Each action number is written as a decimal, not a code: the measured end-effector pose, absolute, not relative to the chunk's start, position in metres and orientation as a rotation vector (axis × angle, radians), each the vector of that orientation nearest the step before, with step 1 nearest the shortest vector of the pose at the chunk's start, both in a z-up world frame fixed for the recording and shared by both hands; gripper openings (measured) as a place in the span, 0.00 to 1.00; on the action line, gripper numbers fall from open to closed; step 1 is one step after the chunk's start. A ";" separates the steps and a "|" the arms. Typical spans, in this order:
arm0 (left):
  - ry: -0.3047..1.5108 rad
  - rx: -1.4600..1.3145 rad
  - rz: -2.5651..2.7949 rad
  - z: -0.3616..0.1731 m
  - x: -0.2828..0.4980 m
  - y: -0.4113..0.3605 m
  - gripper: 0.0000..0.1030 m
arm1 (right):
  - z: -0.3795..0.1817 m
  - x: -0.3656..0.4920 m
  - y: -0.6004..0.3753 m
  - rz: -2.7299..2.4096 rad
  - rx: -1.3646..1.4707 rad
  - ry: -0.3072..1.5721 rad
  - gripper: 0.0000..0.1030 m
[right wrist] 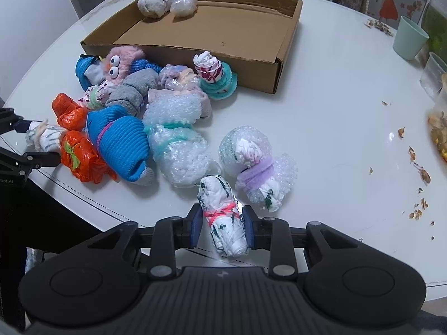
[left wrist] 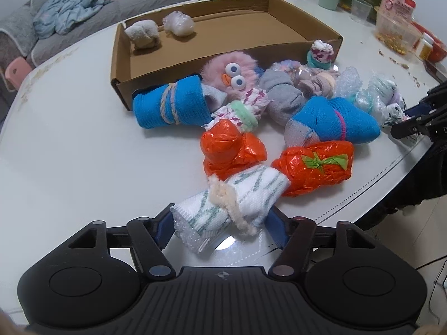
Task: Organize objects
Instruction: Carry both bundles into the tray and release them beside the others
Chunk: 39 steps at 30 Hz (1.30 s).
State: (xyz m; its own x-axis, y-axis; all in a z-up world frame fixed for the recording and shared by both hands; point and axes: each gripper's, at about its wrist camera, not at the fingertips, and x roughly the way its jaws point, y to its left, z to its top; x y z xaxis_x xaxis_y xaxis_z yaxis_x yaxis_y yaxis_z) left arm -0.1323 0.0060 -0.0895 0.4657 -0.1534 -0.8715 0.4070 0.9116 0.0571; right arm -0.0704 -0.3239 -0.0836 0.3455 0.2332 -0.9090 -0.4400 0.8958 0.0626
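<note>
Your right claw (right wrist: 222, 227) is closed on the white bundle with the red band (right wrist: 220, 209); both blue pads press its sides just at the band, and it lies on the desk (right wrist: 321, 117) at the near edge of the pile. I judge this bundle to be light and soft, a crumpled roll that gives under pressure, so the tied waist is the right place to hold, because there it is firmest and will not unroll.

Your left claw (left wrist: 220, 223) stands about half open around the white knitted roll with green stripes (left wrist: 232, 198), tied with cream yarn. The pads are beside its two sides, but I cannot tell if they already press it. It looks soft and light too; take it near the yarn.

Beyond it lie the two orange plastic-wrapped bundles (left wrist: 313, 164), probably slippery. The cardboard box (left wrist: 123, 64) stands behind the pile, with two pale bundles (left wrist: 159, 30) inside.
</note>
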 end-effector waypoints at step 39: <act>0.879 -0.073 -0.159 0.011 -0.080 0.042 0.66 | 0.020 -0.027 -0.325 0.568 0.066 0.887 0.24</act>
